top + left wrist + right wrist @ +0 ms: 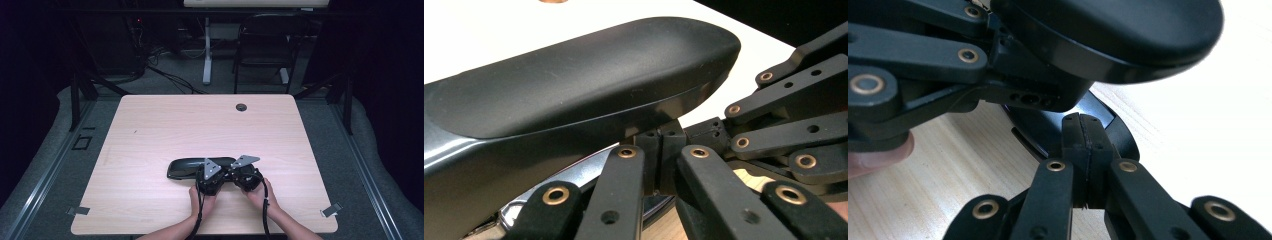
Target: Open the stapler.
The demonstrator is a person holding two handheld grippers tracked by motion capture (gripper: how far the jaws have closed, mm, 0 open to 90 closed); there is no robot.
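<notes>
I am holding both claws pinched closed, left gripper (218, 176) nearer the black case (192, 168), whose long axis is running nine-to-three, right gripper (239, 175) at its three o'clock end.

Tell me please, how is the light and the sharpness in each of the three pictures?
High view: the table is evenly lit and fairly sharp, the surroundings are very dark. Left gripper view: the tabletop is overexposed to white, the black case shows a soft sheen, the nearest links are slightly soft. Right gripper view: the wood at right is washed out, the case is blurred.
</notes>
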